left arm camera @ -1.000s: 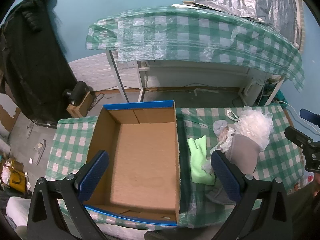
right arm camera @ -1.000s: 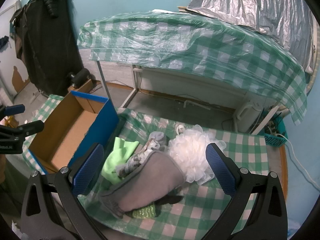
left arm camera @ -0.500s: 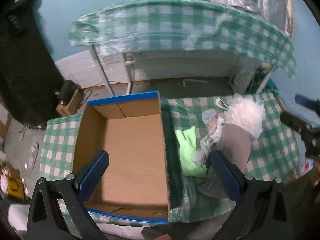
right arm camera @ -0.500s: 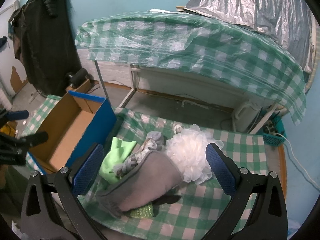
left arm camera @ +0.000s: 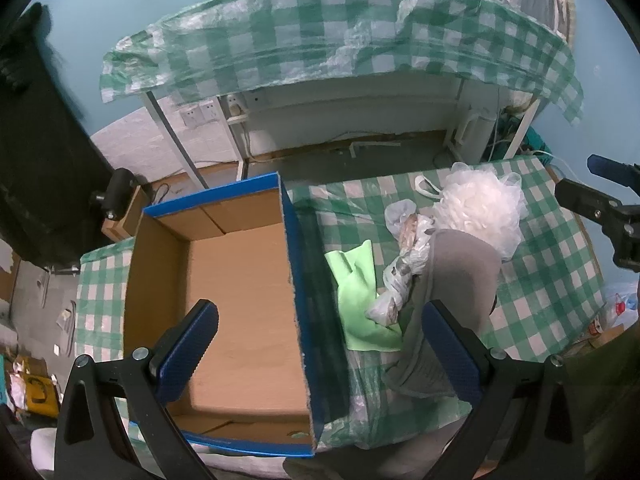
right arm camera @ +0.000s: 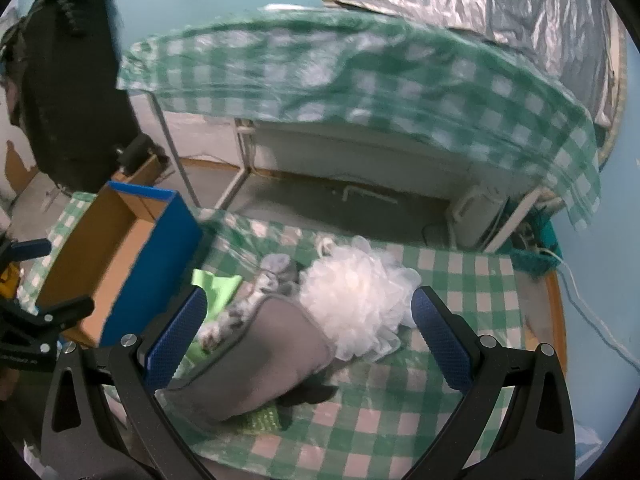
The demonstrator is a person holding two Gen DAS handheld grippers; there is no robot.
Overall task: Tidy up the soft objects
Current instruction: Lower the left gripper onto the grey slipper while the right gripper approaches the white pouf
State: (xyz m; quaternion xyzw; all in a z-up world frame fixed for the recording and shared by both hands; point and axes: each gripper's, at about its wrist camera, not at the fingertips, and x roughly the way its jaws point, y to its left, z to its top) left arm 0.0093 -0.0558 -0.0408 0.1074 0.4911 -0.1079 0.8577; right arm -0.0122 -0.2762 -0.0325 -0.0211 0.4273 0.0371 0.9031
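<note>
I count one cardboard box [left arm camera: 240,300] with blue outer walls, its bottom bare, and beside it a heap of soft things on the green-checked table [left arm camera: 552,280]: one white mesh bath pouf [left arm camera: 480,208], one grey fabric piece [left arm camera: 452,280], one light green cloth [left arm camera: 356,280], one crumpled plastic-wrapped bundle [left arm camera: 400,276], and one small yellow-green scrubby pad [right arm camera: 260,420] peeking from under the grey fabric.

My left gripper [left arm camera: 320,354] is spread wide and holds nothing. The box's right wall runs between its fingers: the box floor lies ahead of my left finger, the green cloth and the grey fabric ahead of my right finger. The grey fabric's lower end is just beside that right finger; I cannot tell whether it touches.

My right gripper [right arm camera: 308,338] is also spread wide and empty. Between its fingers lie the grey fabric and, just beyond it, the pouf resting against the fabric's far end. The green cloth and the bundle sit ahead of its left finger, and the box stands well off to the left of that.
</note>
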